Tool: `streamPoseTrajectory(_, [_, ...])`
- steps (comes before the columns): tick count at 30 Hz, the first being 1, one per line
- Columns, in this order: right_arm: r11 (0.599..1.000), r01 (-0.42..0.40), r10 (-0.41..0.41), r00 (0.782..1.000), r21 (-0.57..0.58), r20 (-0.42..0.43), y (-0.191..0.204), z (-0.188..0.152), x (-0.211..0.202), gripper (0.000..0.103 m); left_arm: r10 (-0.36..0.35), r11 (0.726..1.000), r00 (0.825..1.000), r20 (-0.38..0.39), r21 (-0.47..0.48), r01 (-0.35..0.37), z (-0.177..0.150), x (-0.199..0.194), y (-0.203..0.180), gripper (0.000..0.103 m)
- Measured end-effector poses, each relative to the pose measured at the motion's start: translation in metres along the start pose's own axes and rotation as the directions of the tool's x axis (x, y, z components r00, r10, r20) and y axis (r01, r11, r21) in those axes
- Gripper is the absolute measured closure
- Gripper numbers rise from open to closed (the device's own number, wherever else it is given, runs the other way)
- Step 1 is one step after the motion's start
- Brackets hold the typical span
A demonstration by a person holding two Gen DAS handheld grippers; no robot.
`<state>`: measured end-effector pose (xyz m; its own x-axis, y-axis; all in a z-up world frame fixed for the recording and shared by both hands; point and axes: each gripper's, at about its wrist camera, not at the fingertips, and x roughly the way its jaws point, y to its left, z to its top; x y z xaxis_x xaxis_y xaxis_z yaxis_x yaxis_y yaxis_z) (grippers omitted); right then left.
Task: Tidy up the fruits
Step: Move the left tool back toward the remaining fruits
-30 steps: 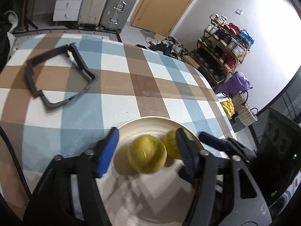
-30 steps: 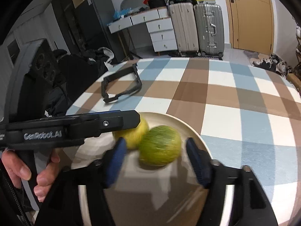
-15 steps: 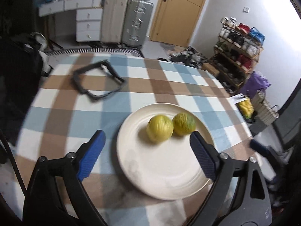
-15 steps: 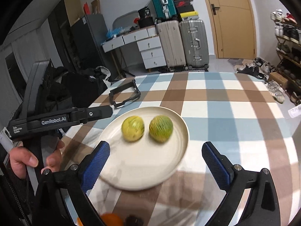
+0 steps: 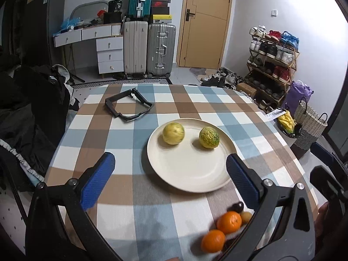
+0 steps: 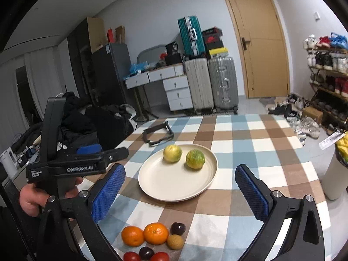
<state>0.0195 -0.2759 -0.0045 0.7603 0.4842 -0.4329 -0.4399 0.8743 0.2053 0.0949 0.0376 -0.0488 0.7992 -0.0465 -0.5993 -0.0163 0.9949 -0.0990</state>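
Observation:
A cream plate (image 5: 187, 174) (image 6: 169, 182) holds two fruits side by side: a yellow one (image 5: 173, 133) (image 6: 172, 153) and a green-yellow one (image 5: 209, 137) (image 6: 195, 159). My left gripper (image 5: 170, 156) hangs above the plate's near side, its jaws opening with nothing between them. My right gripper (image 6: 180, 167) also floats short of the plate, jaws opening and empty. Loose fruit lies at the table's near edge: two oranges (image 6: 132, 236) (image 6: 156, 233) (image 5: 228, 221), a dark plum (image 6: 178, 228), a brownish fruit (image 6: 175, 241) and red tomatoes (image 6: 159, 257).
A black folded frame (image 5: 128, 106) (image 6: 157, 134) lies on the checked tablecloth beyond the plate. A hand (image 6: 30, 198) holds the left gripper's handle at the left of the right wrist view. A white bin (image 6: 335, 178) stands off the table's right edge.
Both grippers have let go of the two fruits on the plate, opened wide, and pulled back and up. The loose fruit at the near edge has come into view.

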Motion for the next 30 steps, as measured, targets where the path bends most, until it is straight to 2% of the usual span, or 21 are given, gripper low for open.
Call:
streamPoseTrajectory(4, [1.0, 0.009, -0.009, 1.0, 0.011, 0.01, 0.005, -0.008, -0.016, 0.0, -0.032, 0.999, 0.999, 0.005, 0.007, 0.032, -0.016, -0.023, -0.006, 0.001])
streamPoseTrajectory(8, [1.0, 0.03, -0.03, 1.0, 0.01, -0.004, 0.01, -0.021, -0.032, 0.0, -0.153, 0.988, 0.988, -0.027, 0.018, 0.154, -0.041, -0.045, -0.01, 0.001])
streamPoseTrajectory(11, [0.999, 0.047, -0.047, 0.999, 0.008, -0.02, 0.012, -0.032, -0.042, 0.0, -0.156, 0.986, 0.987, -0.048, 0.048, 0.159, -0.059, -0.056, -0.017, 0.001])
streamPoseTrajectory(13, [0.998, 0.061, -0.06, 0.998, 0.005, -0.031, 0.012, -0.04, -0.047, 0.0, -0.184, 0.981, 0.981, -0.069, 0.052, 0.188, -0.073, -0.062, -0.02, 0.001])
streamPoseTrajectory(22, [0.992, 0.124, -0.123, 0.991, 0.01, -0.062, 0.01, -0.071, -0.07, 0.0, -0.277, 0.957, 0.932, -0.233, 0.017, 0.289, -0.123, -0.054, -0.038, 0.001])
streamPoseTrajectory(30, [0.988, 0.155, -0.155, 0.985, -0.01, -0.082, 0.013, -0.088, -0.081, 0.0, -0.269, 0.952, 0.898, -0.347, 0.044, 0.302, -0.155, -0.036, -0.062, 0.002])
